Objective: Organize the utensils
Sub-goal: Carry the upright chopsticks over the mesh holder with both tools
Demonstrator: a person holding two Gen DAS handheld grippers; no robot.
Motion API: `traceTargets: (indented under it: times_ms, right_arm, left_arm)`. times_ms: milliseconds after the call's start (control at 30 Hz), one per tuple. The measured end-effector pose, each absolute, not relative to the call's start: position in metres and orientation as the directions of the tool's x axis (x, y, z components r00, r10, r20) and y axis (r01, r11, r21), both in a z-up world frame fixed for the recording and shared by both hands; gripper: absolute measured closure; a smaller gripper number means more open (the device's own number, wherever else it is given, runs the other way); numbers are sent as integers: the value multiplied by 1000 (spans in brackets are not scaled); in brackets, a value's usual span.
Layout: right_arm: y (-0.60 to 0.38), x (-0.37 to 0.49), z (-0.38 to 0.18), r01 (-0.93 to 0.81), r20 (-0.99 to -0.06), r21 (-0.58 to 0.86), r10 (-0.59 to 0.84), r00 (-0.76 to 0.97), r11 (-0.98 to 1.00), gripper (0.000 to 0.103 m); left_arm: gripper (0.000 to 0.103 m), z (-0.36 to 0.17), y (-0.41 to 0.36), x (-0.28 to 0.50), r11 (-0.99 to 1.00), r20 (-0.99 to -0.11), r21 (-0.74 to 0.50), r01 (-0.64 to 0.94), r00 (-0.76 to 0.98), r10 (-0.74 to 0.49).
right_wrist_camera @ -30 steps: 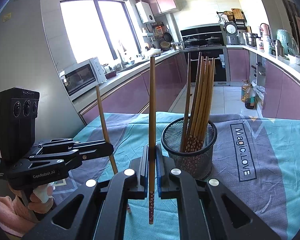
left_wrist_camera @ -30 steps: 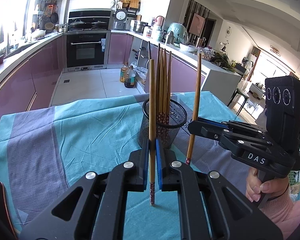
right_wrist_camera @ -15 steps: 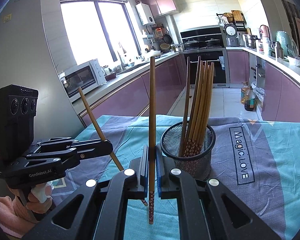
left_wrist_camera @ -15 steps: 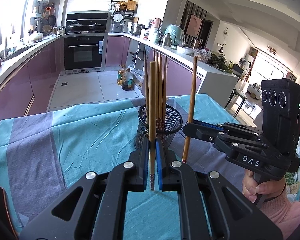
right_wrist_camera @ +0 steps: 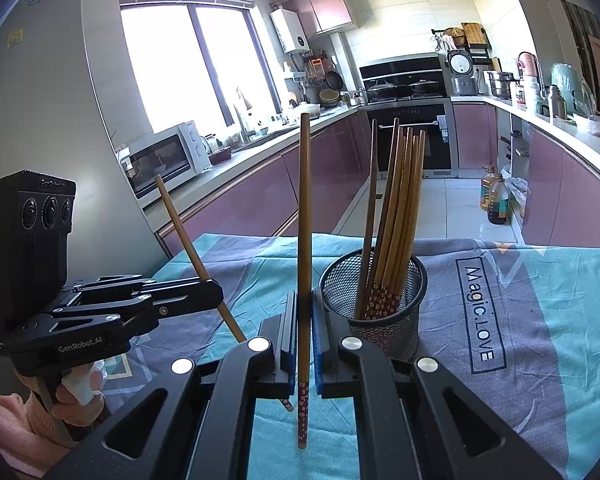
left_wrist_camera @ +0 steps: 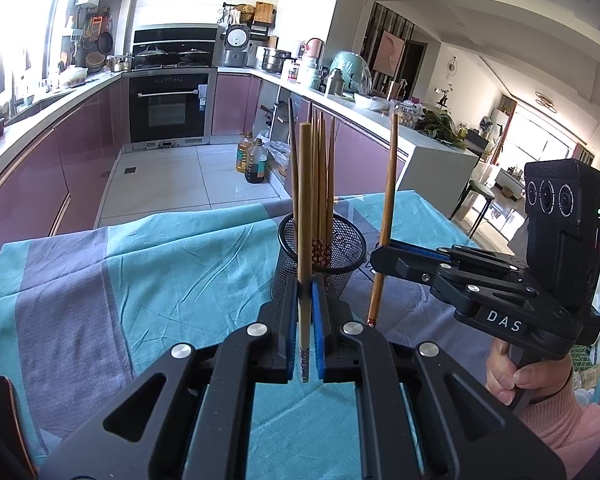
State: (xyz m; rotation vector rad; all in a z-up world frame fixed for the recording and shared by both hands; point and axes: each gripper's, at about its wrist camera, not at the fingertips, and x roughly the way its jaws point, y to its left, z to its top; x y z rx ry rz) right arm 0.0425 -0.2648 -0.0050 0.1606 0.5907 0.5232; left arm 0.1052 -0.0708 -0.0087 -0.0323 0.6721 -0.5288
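Note:
A black mesh cup [left_wrist_camera: 320, 256] [right_wrist_camera: 374, 304] stands on the teal and grey cloth and holds several wooden chopsticks [right_wrist_camera: 396, 216]. My left gripper [left_wrist_camera: 305, 336] is shut on one upright wooden chopstick [left_wrist_camera: 305, 216], just in front of the cup. From the right wrist view this left gripper [right_wrist_camera: 214, 292] holds its chopstick [right_wrist_camera: 188, 240] tilted. My right gripper [right_wrist_camera: 305, 344] is shut on another upright chopstick [right_wrist_camera: 304, 240], left of the cup. In the left wrist view it [left_wrist_camera: 380, 256] sits right of the cup with its chopstick [left_wrist_camera: 388, 200].
The table cloth [left_wrist_camera: 140, 272] [right_wrist_camera: 540, 320] covers the table, with "Magic.LOVE" print [right_wrist_camera: 480, 312] right of the cup. Purple kitchen counters, an oven [left_wrist_camera: 168, 108] and oil bottles [left_wrist_camera: 254, 160] on the floor lie beyond the table's far edge.
The left gripper's chopstick has tilted in the right wrist view, and the left gripper has come closer to the cup. The right gripper stays beside the cup with its chopstick upright.

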Motion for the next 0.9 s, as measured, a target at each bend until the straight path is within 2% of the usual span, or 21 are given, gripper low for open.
traceTargets:
  times_ms: [900]
  right_arm:
    - [-271,51,10,-428,-447,279,511,735,860,97]
  left_arm:
    - [95,20,-76,95,866,-539,-156,475,693,-478]
